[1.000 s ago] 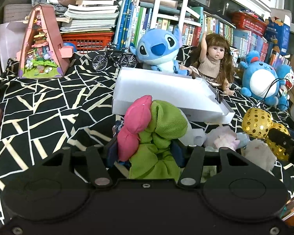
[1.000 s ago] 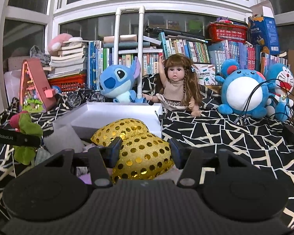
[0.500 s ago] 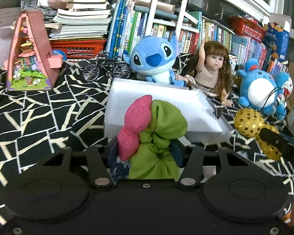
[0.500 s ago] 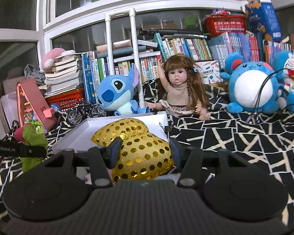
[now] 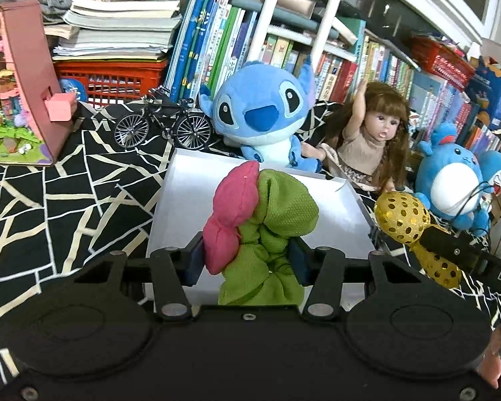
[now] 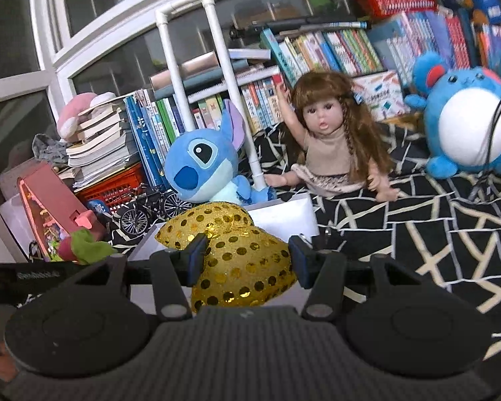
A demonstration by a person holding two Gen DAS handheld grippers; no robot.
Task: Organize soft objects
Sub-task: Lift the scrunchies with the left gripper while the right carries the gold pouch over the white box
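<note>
My left gripper (image 5: 247, 257) is shut on a pink and green soft fabric toy (image 5: 284, 214), and its jaws are closing tighter on it. The toy hangs above the open white box (image 5: 183, 200). My right gripper (image 6: 247, 257) is shut on a gold sequin heart cushion (image 6: 217, 220), at the near right corner of the white box (image 6: 284, 214). The left wrist view shows that gold cushion (image 5: 402, 217) at the right, beside the box. The right wrist view shows the pink and green toy (image 6: 83, 247) at the lower left.
Behind the box sit a blue Stitch plush (image 5: 260, 113), a doll (image 5: 374, 140) and a round blue plush (image 5: 451, 183). A model bicycle (image 5: 163, 127) and a pink toy house (image 5: 13, 100) stand at the left. Books line the back. A black patterned cloth (image 5: 66, 200) covers the surface.
Both grippers have carried their soft toys forward to the white box, which now looks larger and closer. The right wrist view has tilted. Both grips have held.
</note>
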